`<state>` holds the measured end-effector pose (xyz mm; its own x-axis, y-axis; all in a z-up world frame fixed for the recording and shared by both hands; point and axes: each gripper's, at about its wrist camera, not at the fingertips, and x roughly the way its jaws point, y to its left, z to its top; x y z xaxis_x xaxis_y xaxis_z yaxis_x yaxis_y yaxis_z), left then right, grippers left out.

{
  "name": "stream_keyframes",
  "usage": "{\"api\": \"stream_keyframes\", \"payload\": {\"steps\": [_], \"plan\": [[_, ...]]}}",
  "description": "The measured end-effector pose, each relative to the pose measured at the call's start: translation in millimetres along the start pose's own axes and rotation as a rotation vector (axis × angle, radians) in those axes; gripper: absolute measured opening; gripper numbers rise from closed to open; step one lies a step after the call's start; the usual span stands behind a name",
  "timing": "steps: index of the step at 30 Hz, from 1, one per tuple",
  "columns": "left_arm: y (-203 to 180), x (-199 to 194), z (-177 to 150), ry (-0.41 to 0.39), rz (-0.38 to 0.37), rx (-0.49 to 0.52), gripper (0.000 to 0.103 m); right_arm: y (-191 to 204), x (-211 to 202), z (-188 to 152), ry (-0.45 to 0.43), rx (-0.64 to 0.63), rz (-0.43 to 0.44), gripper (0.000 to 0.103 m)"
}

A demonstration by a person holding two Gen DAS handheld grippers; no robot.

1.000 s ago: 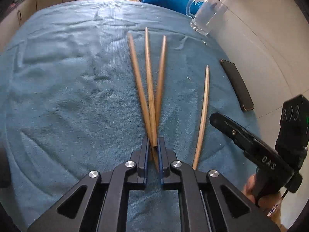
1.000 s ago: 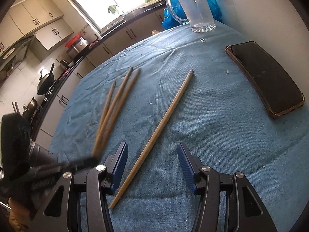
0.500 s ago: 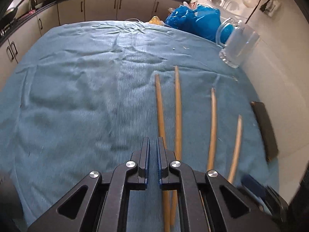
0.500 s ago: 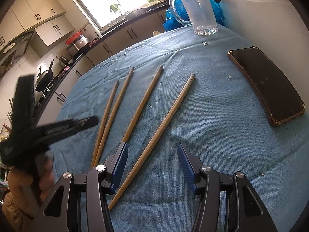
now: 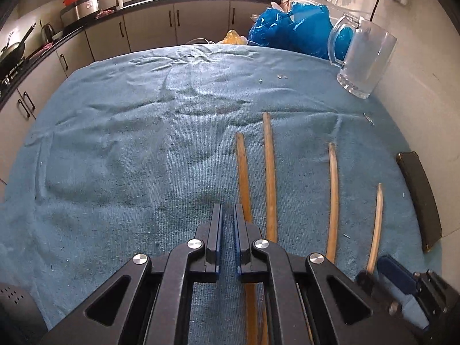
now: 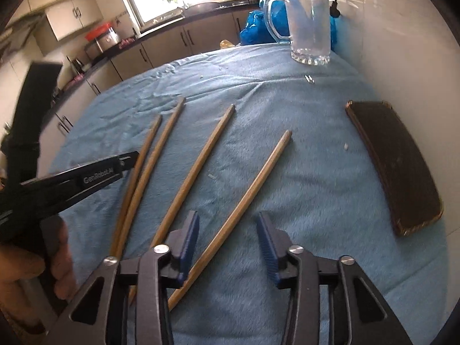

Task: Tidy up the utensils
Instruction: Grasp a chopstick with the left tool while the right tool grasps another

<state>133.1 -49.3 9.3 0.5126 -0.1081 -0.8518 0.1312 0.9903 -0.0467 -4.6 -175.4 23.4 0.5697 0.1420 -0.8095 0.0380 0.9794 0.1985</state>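
Blue cloth (image 5: 115, 143) covers table; phone (image 6: 394, 166) at right edge, mug (image 6: 309, 23) far right; four chopsticks (image 6: 201, 169) fanned on cloth; left gripper (image 5: 228, 215) jaws nearly together, empty; right gripper (image 6: 228, 227) jaws apart over rightmost chopstick (image 6: 247, 198).

— How did the left gripper (image 5: 228, 230) sit?
— Its two blue-lined fingers (image 5: 217, 231) stood nearly together, only a narrow slit between them and nothing in it. From the right wrist view it came in at the left edge as a dark, tapering beak (image 6: 86, 175).
— Who held it?
— A bare hand (image 6: 27, 270) wrapped round its grip, low at the left, below and behind that beak.
— And the right gripper (image 6: 228, 247)?
— Spread wide; its blue pads (image 6: 188, 237) faced each other across a broad gap, and neither pad pressed on anything. In the left wrist view one blurred blue pad (image 5: 395, 271) showed, low at the right.
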Motion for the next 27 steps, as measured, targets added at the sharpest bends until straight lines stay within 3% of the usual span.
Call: {"api": "stream_keyframes", "payload": {"steps": [1,5,11,15,20,22,27], "plan": [[1,-1,-1,0.006,0.01,0.0,0.0,1,2,3,0.004,-0.01,-0.033,0.02],[11,-9,-13,0.029,-0.022,-0.024,0.0,-7,3,6,0.027,0.007,-0.025,0.014],[32,-33,-45,0.057,-0.083,-0.046,0.0,-17,-7,-4,0.065,0.034,0.007,0.013],[45,-44,-56,0.057,-0.191,-0.084,0.0,-21,-20,-22,0.095,0.021,0.026,0.012],[42,-52,-51,-0.008,-0.286,-0.1,0.002,-28,-33,-41,0.106,0.016,0.053,0.013],[37,-47,-42,0.002,-0.326,-0.123,0.013,-31,-35,-44,0.093,0.023,0.069,0.013],[30,-24,-18,0.017,-0.33,-0.183,0.015,-33,-36,-47,0.066,0.022,0.093,0.013]]}}
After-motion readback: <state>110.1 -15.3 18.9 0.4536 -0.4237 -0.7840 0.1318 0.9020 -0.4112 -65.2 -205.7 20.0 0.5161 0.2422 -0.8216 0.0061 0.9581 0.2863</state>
